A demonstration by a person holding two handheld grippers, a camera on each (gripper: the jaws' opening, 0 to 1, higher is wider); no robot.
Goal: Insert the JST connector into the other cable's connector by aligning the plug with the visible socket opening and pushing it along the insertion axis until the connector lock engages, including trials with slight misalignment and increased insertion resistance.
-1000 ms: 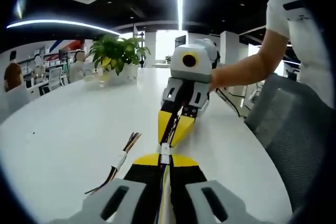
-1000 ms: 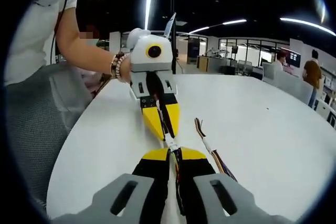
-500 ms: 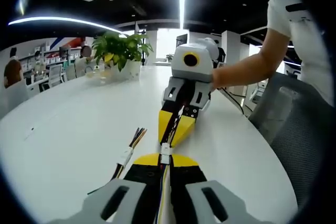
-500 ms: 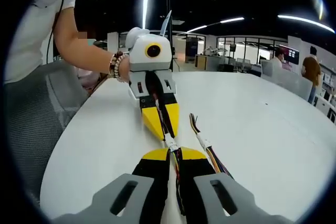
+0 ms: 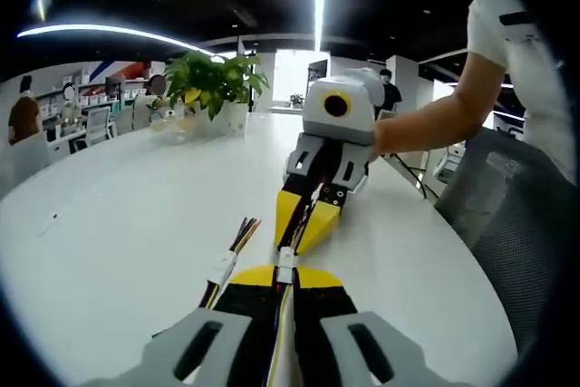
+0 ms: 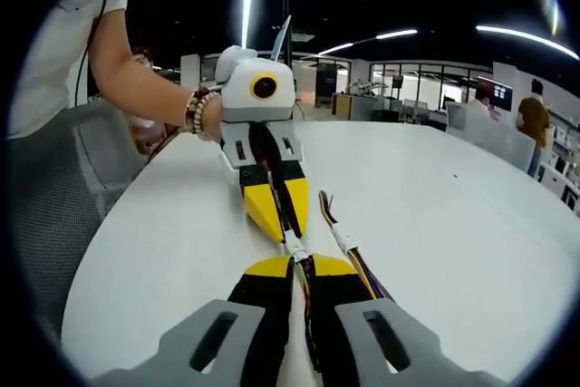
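Note:
In the left gripper view my left gripper (image 5: 285,272) is shut on a cable of coloured wires that ends in a small white JST connector (image 5: 285,258). My right gripper (image 5: 296,240) faces it tip to tip, its yellow jaws closed on the other cable. In the right gripper view my right gripper (image 6: 302,266) is shut on its cable. The white connector (image 6: 294,246) sits between it and the left gripper (image 6: 284,228). The two connector halves lie in line and touching. I cannot tell whether the lock has caught.
A spare cable (image 5: 225,265) with a white connector and loose coloured wire ends lies on the white table (image 5: 109,215), also beside my jaws as the spare cable (image 6: 346,244). A potted plant (image 5: 213,83) stands at the far end. A mesh chair (image 5: 507,224) is beside the table edge.
Both views have shifted slightly with the hands. The two grippers stay tip to tip and shut on their cables, with the connector between them as before.

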